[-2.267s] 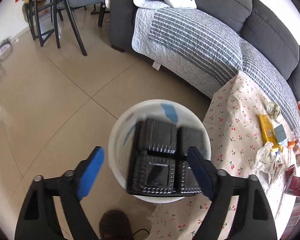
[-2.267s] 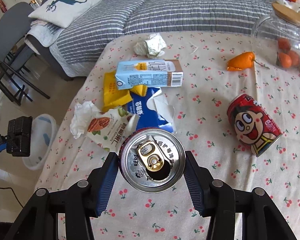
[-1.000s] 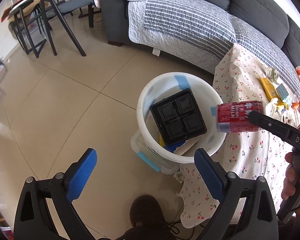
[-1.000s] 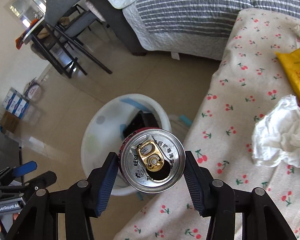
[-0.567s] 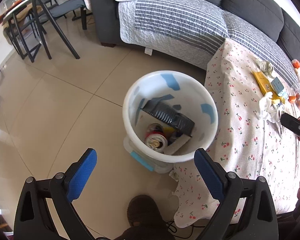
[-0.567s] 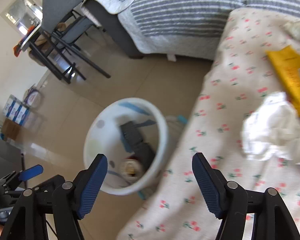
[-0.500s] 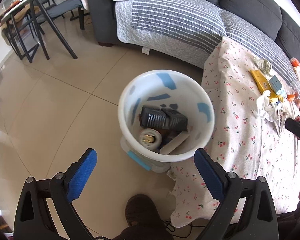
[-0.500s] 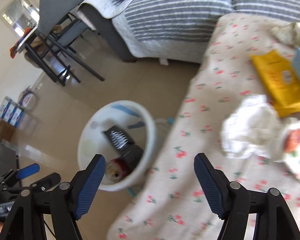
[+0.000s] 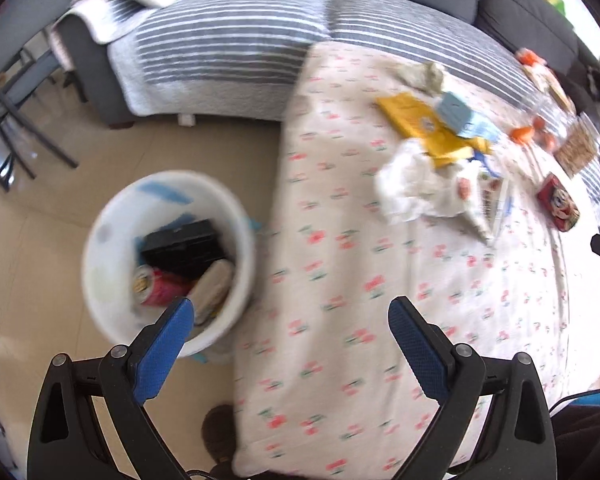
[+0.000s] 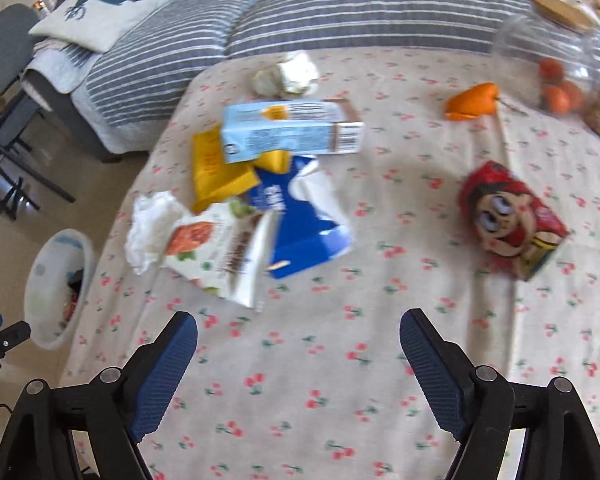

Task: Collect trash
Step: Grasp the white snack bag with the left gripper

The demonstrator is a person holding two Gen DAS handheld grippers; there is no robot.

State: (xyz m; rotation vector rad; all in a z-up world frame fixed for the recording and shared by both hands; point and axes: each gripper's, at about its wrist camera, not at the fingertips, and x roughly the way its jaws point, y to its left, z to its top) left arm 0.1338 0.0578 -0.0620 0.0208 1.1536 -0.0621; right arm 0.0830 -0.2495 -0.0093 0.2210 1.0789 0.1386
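Left gripper (image 9: pixel 288 318): jaws spread wide, nothing between them. It hangs over the near edge of the bench (image 9: pixel 340 280), which is covered with a cherry-print cloth, with the white bin (image 9: pixel 100 280) on the floor just beside the bench at lower left.

Bin contents: a black plastic tray (image 9: pixel 184 244), a red can (image 9: pixel 156 286) lying on its side, and a pale wrapper whose type cannot be told because of blur.

Right gripper (image 10: pixel 298 344): jaws spread wide, empty, positioned above bare cloth at the near part of the bench.

Trash on the bench, right wrist view:
- Light-blue milk carton (image 10: pixel 288 132), lying flat, resting partly on a yellow packet (image 10: pixel 216 172).
- Torn blue wrapper (image 10: pixel 304 224), touching the yellow packet and a nut snack bag (image 10: pixel 216 248).
- Crumpled white tissue (image 10: pixel 148 224), touching the left side of the snack bag.
- A second crumpled paper ball (image 10: pixel 288 74), near the far edge.
- Red cartoon-face can (image 10: pixel 508 220), on its side, well apart to the right.
- Orange peel (image 10: pixel 472 102), near a clear jar (image 10: pixel 556 48) holding oranges.

A striped sofa (image 10: pixel 340 8) stands beyond the bench.
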